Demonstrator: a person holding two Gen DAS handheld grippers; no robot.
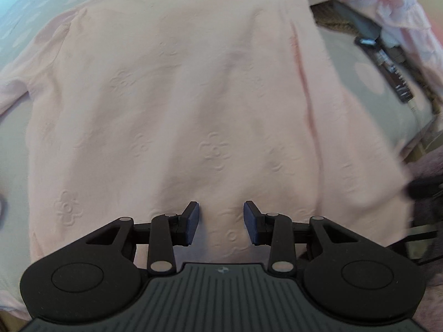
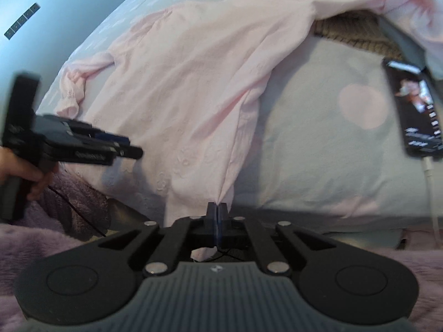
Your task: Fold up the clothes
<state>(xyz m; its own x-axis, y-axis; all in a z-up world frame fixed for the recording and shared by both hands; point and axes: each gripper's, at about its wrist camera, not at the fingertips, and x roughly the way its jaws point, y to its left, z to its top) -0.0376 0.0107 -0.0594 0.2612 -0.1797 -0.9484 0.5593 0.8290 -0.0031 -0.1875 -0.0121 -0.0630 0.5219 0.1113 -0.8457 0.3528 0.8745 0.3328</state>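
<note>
A pale pink shirt [image 1: 193,96] with embossed flowers lies spread flat on the bed, one sleeve [image 2: 74,91] bunched at the left. My left gripper [image 1: 221,221] hovers over the shirt's near hem, pointing steeply down, jaws apart with nothing pinched. In the right wrist view the same gripper [image 2: 130,150] comes in from the left, held by a hand [image 2: 36,177]. My right gripper [image 2: 218,207] is shut on the shirt's [image 2: 193,96] near right edge; the fabric rises in a taut fold from the closed pads.
A phone [image 2: 418,110] with a lit screen and white cable lies on the grey sheet [image 2: 318,152] at the right. More pink clothing [image 2: 401,0] and a brown knit [image 2: 351,33] sit behind. A purple fleece blanket [image 2: 69,207] covers the near edge.
</note>
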